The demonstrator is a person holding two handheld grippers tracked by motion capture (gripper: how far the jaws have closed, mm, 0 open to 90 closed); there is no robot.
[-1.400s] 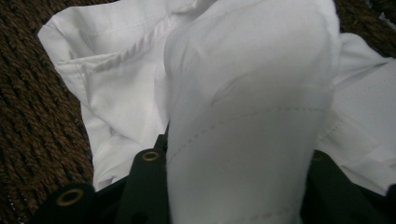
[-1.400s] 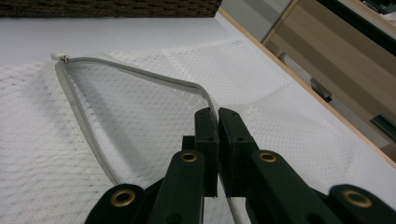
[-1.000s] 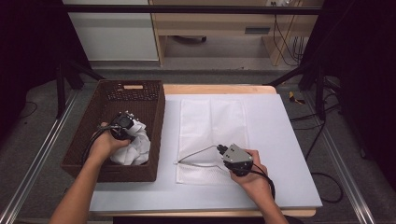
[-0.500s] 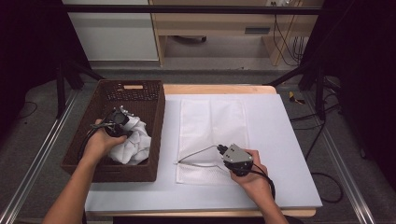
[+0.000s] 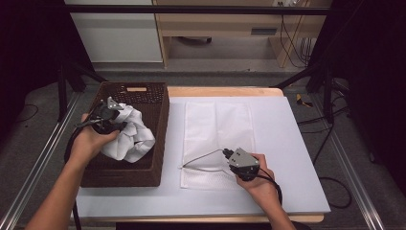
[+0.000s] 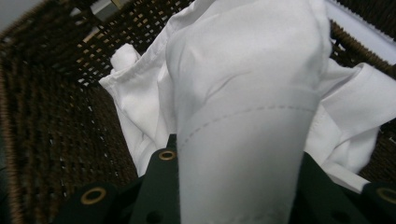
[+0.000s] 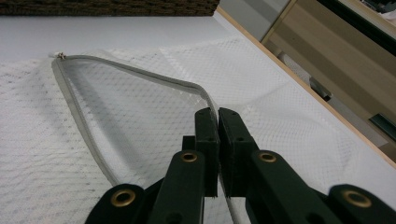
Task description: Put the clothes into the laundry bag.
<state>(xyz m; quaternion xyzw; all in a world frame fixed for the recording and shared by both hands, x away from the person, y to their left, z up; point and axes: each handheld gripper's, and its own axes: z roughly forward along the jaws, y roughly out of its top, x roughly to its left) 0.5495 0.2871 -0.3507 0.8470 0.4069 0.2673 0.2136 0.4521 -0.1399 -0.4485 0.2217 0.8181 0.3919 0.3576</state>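
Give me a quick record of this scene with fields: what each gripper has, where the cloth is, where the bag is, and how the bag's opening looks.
left gripper: shut on the white cloth, a fold bunched between its fingers
white cloth: crumpled, raised partly above the basket
basket: dark wicker, on the left part of the table
right gripper: shut on the zipper edge of the mesh bag
mesh bag: white, flat on the table, right of the basket
bag opening: lifted apart at the near end, facing the basket
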